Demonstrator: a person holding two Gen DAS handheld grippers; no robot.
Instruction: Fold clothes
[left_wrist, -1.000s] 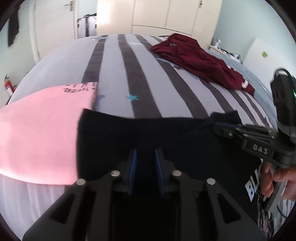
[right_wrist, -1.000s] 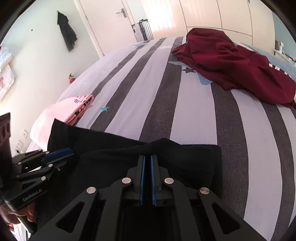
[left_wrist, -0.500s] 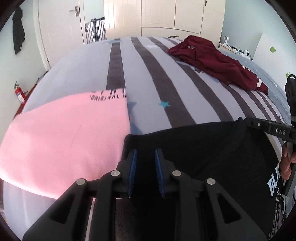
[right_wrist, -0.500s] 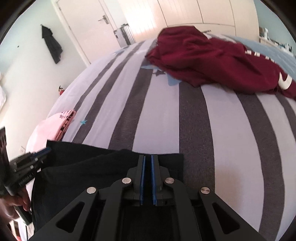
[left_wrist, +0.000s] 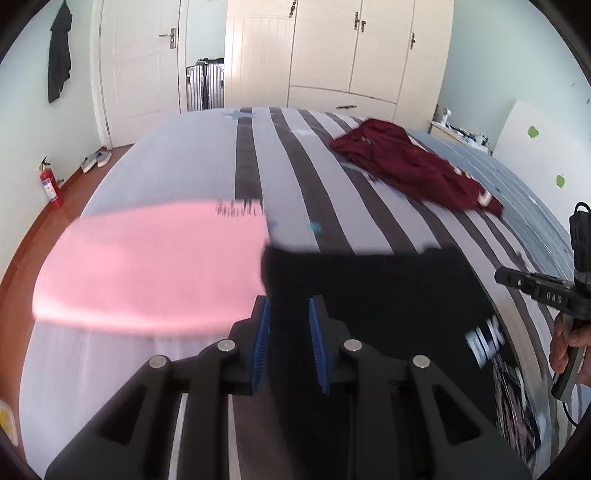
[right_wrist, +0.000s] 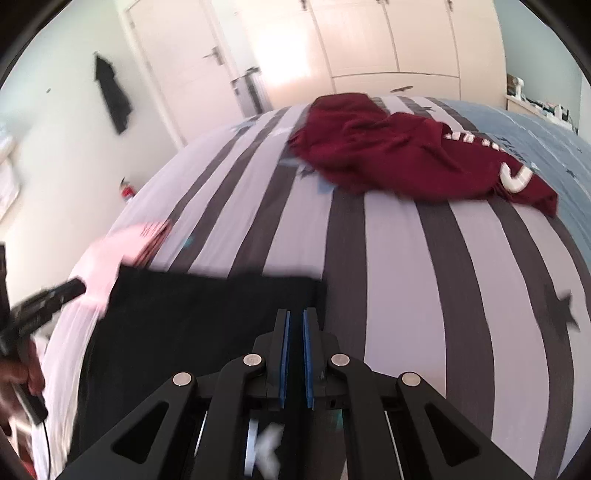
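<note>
1. L tool (left_wrist: 288, 314): blue pads set a little apart, black shirt (left_wrist: 369, 295) fabric between them; clenched on the shirt's near-left part.
2. R tool (right_wrist: 295, 321): pads nearly together, only a thin slit showing. Sits at the shirt's (right_wrist: 207, 314) right edge; cloth looks pinched, but motion blur leaves this uncertain.
3. Black shirt lies across near end of bed (left_wrist: 288, 184), far edge straight, running left-right. White lettering, partly readable, near its right side in L view.
4. Person's hand (left_wrist: 569, 343) grips the R tool's handle at right edge of L view; other hand (right_wrist: 18, 373) on L tool's handle at left edge of R view.
5. Pink garment (left_wrist: 147, 258): flat on bed, just left of black shirt, edges touching or overlapping; dark print along its far edge.
6. Maroon garment (right_wrist: 399, 155): crumpled heap on far right of bed, well apart from the other two.
7. Beyond bed: cream wardrobe doors (left_wrist: 332, 51), white door (left_wrist: 140, 55), dark garment hung on wall (left_wrist: 59, 51), red extinguisher (left_wrist: 50, 184) on floor by left wall.
</note>
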